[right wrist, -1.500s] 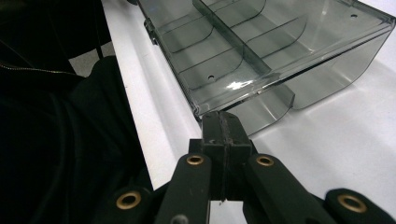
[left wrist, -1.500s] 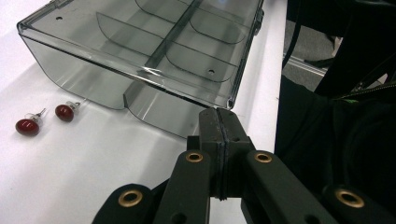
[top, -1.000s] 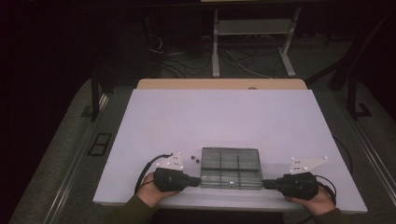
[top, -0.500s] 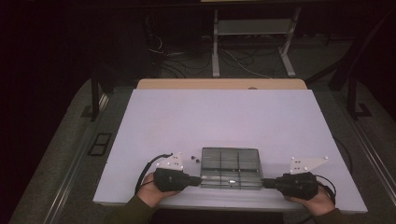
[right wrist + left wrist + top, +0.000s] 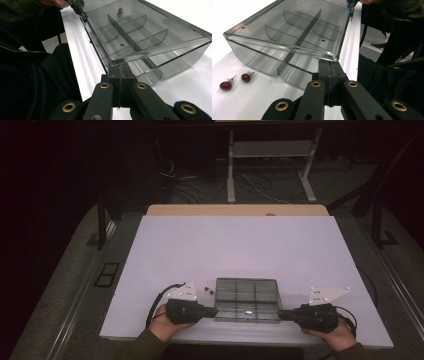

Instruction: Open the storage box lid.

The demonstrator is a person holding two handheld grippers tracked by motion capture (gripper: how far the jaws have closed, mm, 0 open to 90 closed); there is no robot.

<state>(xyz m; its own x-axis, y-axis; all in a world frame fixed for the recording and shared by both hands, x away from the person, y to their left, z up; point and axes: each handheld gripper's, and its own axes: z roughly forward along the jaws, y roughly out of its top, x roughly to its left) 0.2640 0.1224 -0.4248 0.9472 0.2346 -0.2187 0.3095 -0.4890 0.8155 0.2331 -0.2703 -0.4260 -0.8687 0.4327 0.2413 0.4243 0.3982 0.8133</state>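
A smoky clear plastic box (image 5: 247, 292) with inner dividers rests on the white table (image 5: 225, 245) near its front edge. My left gripper (image 5: 215, 311) is shut, its tip against the box's near left corner (image 5: 334, 57). My right gripper (image 5: 279, 313) is shut too, its tip at the near right corner (image 5: 112, 62). In the left gripper view the jaws (image 5: 329, 63) are pressed flat together just under the box's rim. The right gripper view shows the same for its own jaws (image 5: 120, 68). Two small red beads (image 5: 245, 77) lie on the table left of the box.
A wooden tabletop (image 5: 235, 210) adjoins the far edge of the white table. Behind it are a metal stand (image 5: 270, 165) and loose cables (image 5: 200, 180) on the dark floor. The person's dark sleeves (image 5: 30, 75) sit close to the front edge.
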